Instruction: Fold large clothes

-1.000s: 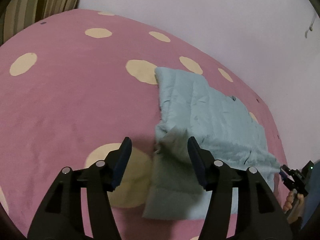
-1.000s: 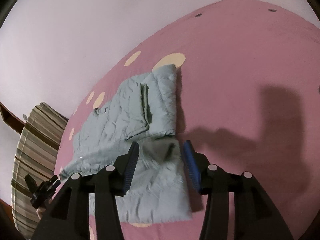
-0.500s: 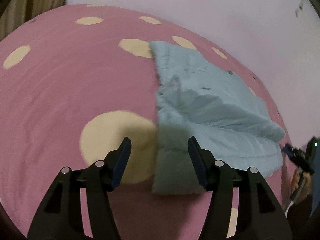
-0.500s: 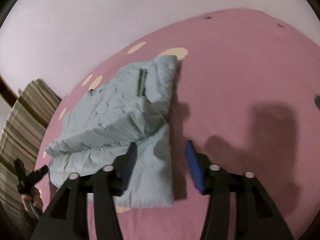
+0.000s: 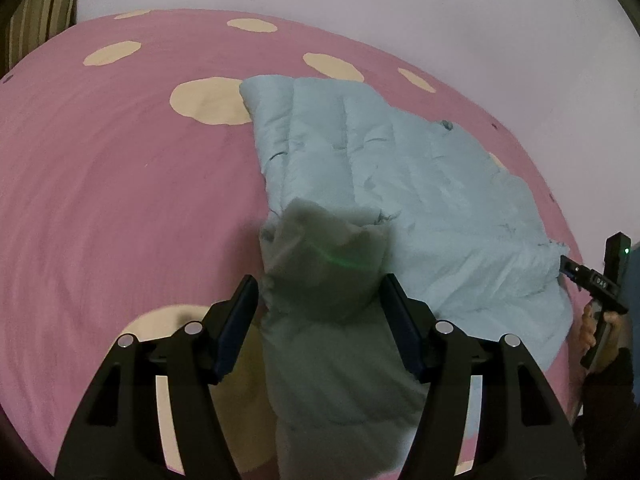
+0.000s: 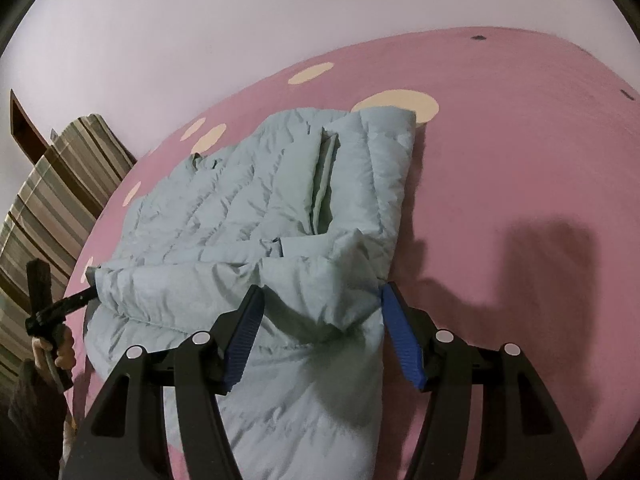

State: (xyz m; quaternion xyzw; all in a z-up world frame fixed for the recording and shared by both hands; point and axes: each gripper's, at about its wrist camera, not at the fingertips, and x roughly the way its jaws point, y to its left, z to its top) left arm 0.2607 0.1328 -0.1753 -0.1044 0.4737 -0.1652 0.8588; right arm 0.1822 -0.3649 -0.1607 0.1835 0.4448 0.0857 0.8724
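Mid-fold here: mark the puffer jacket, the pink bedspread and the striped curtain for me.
puffer jacket (image 6: 248, 208), right wrist view, on its quilted upper panel.
pink bedspread (image 5: 120, 200), left wrist view, on bare pink fabric left of the jacket.
striped curtain (image 6: 60, 184), right wrist view, on its striped folds.

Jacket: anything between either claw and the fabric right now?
Nothing visible. The jacket lies on the pink bedspread, and a raised fold sits directly between the fingers of the left claw, whose jaws are opening, and of the right claw. No other thing lies on or beside it.
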